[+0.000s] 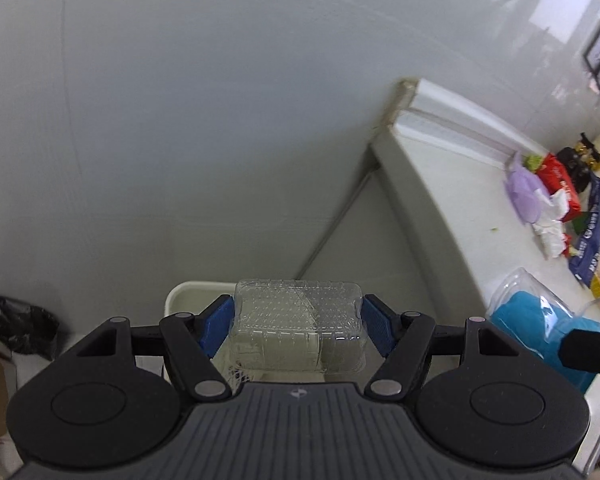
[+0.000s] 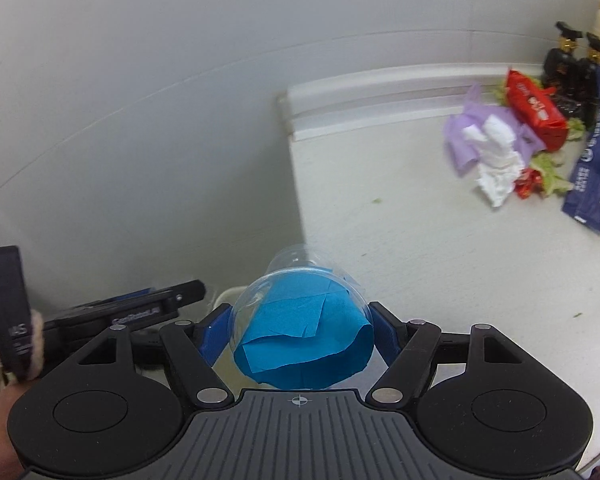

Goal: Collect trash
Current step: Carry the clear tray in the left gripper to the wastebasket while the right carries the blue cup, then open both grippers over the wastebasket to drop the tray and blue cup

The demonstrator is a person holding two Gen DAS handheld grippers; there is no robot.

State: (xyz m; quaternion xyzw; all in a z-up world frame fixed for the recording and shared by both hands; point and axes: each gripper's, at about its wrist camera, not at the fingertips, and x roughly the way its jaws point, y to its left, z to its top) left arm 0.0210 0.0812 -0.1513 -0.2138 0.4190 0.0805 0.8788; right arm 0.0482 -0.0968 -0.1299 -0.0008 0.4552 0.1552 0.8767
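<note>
The left claw [image 1: 297, 326] is clamped on a clear, ribbed plastic clamshell box [image 1: 297, 324], its blue pads [image 1: 219, 322] pressing the two short ends. The box hangs off the end of the white bench [image 1: 452, 184], over the rim of a pale, cream-coloured waste bin [image 1: 187, 294] on the floor beside the grey wall. The right claw [image 2: 300, 328] grips a clear round plastic cup stuffed with crumpled blue paper [image 2: 302, 336], held on its side between its own blue pads [image 2: 215, 334], at the bench's end with the same bin just showing behind it.

Both pieces look very light and thin-walled. The clamshell should flex and may crackle or pop out if squeezed harder; its smooth plastic is likely slippery, so the end-to-end hold near the stiffer ribbed edges seems sensible. The cup is probably stiffer at its rim than along its body, and the paper inside is loose and could slide out if the mouth tips downward.

More rubbish lies well apart along the bench by the back wall: a lilac plastic bag [image 2: 466, 142], crumpled white tissue [image 2: 498, 160], a red snack packet [image 2: 534, 106] and a dark blue wrapper [image 2: 592, 176]. The soft pieces would be best pinched at a bunched fold, the flat wrappers at an edge. The drop into the bin appears to be the step in hand.
</note>
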